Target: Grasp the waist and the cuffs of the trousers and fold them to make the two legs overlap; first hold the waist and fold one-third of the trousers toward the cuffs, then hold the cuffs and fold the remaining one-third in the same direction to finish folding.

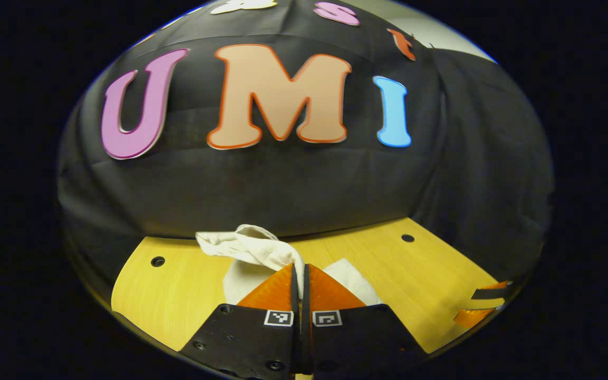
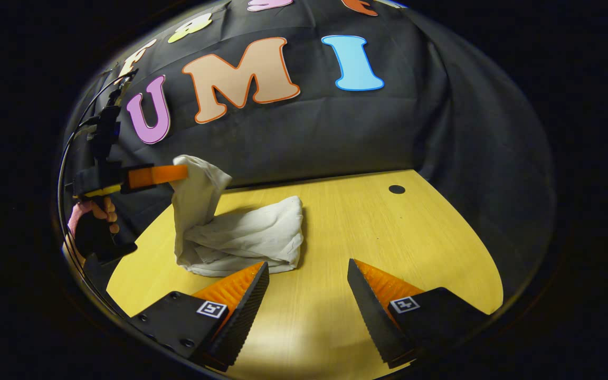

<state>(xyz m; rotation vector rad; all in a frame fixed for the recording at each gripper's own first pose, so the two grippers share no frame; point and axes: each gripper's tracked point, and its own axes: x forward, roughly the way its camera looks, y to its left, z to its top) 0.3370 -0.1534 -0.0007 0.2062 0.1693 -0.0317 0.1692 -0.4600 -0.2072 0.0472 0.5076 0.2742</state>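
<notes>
left gripper: wedge-shaped fingers are rising from flat black mounts dotted with dark screws; a small square black-and-white marker is sitting on each mount.
right gripper: black mounts are carrying one square marker apiece at 7 and 5 o'clock; the fingers' inner faces are showing saw-tooth ridges; screws are dotting the mount at 7 o'clock.
hand: at 9 o'clock in the right gripper view, it is wrapping a black handle.
cables: thin dark ones are looping above that handle.

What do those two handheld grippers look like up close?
Each gripper, left and right, has black blocks carrying small square black-and-white markers and two wedge-shaped fingers with ridged faces. Seen from the right gripper view, the left one has a black handle and looping cables.
</notes>
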